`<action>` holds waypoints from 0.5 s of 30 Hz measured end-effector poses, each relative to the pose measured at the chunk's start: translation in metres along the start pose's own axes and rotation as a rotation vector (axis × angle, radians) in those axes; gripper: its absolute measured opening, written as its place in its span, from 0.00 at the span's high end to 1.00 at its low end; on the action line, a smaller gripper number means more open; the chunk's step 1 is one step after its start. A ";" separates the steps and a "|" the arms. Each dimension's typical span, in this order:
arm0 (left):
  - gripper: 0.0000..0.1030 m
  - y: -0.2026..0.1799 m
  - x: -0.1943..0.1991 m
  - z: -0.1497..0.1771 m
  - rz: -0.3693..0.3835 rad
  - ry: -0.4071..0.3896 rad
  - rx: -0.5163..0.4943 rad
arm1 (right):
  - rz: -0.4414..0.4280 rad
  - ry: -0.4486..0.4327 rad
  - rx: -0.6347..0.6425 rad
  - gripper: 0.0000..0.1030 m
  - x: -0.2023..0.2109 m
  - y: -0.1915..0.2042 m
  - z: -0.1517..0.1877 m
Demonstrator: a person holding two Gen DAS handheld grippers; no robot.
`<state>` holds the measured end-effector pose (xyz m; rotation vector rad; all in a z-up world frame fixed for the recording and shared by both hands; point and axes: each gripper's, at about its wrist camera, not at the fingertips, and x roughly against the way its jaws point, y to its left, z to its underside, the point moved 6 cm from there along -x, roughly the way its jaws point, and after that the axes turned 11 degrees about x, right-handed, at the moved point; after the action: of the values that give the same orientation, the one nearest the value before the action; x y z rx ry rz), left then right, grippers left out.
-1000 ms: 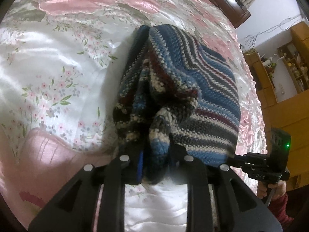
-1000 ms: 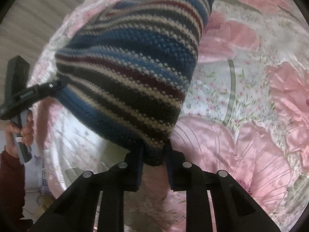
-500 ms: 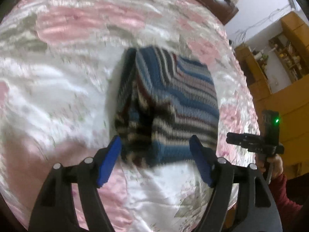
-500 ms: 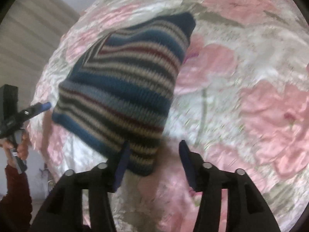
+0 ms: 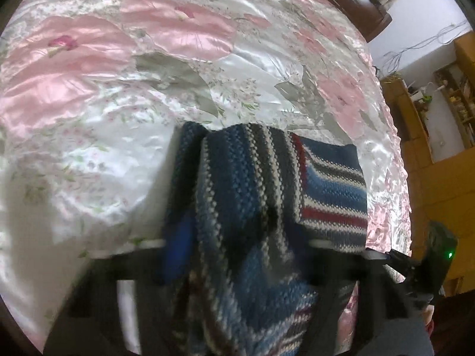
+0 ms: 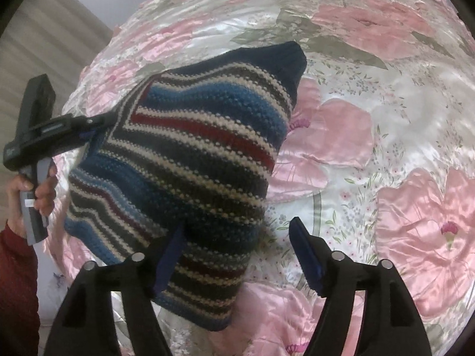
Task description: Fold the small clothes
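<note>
A striped knit sweater (image 6: 190,172), folded, lies on a bed under a shiny pink floral bedspread (image 6: 371,154). Its bands run blue, dark grey, cream and dark red, with a dark navy edge at the far corner. The right gripper (image 6: 237,255) hovers over the near end with its jaws spread wide; the left blue pad sits against the knit, the right pad over bare bedspread. At the left, the left gripper (image 6: 98,123) meets the sweater's far-left edge, held by a hand (image 6: 32,190) in a red sleeve (image 6: 17,290).

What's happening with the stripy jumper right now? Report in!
Right gripper open, straddling the striped knitted sweater's near edge. Left gripper at its far corner, grip unclear. Sweater folded on pink floral satin bedspread. Nothing blocking.
</note>
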<state>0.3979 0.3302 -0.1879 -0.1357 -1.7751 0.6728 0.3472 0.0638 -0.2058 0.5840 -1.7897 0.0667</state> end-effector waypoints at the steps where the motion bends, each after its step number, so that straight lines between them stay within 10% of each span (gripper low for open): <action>1: 0.84 -0.002 0.002 0.000 0.007 -0.017 -0.007 | -0.005 0.000 -0.005 0.29 0.000 -0.001 0.001; 7: 0.90 -0.014 0.048 0.005 0.037 -0.205 -0.094 | 0.012 -0.014 0.022 0.29 0.002 0.002 0.002; 15: 0.89 0.026 0.003 0.004 -0.049 -0.114 -0.007 | -0.006 0.002 0.013 0.26 -0.010 0.003 0.003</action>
<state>0.3867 0.3521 -0.1991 -0.0593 -1.8845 0.6499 0.3448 0.0691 -0.2156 0.5980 -1.7868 0.0746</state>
